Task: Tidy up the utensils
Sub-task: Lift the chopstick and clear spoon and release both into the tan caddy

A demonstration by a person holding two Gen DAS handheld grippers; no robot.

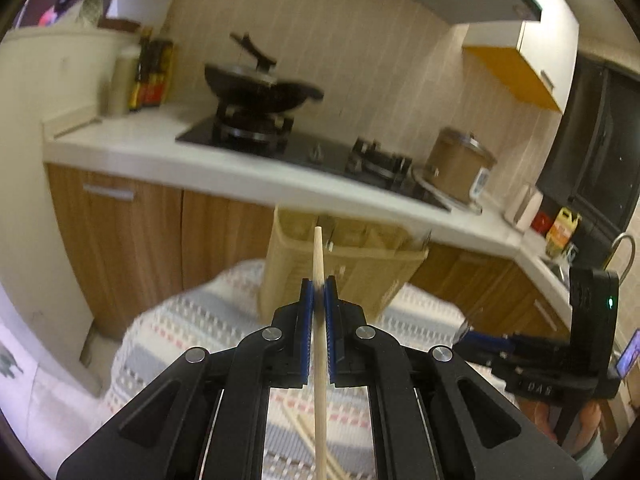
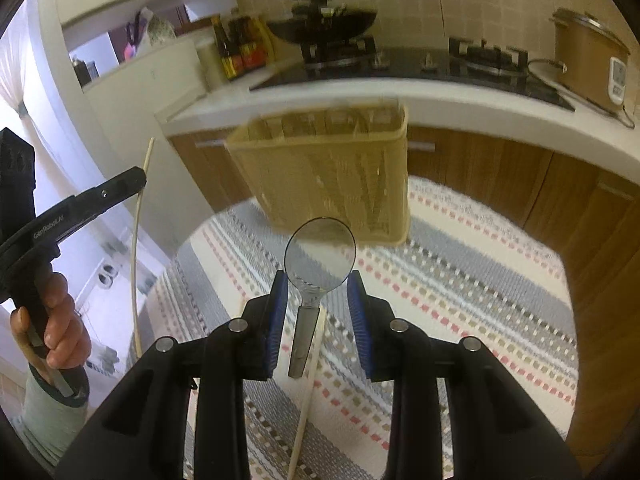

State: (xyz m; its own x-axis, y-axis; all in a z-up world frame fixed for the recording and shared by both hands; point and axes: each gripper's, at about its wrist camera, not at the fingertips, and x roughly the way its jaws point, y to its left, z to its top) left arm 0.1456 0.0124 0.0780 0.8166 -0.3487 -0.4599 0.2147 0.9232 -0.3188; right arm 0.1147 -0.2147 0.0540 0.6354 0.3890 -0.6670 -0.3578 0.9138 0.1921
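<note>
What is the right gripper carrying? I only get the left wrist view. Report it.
Observer: The right gripper carries a metal spoon, bowl forward, the bowl spanning the gap between the pads.
Operator: Tell me how much chopstick hangs under my left gripper.
Observer: Most of it. The left gripper pinches the chopstick near its top end, with only a short stub above.
Operator: Say what lies below the spoon.
Observer: A loose chopstick lies on the striped cloth, short of the beige basket.
</note>
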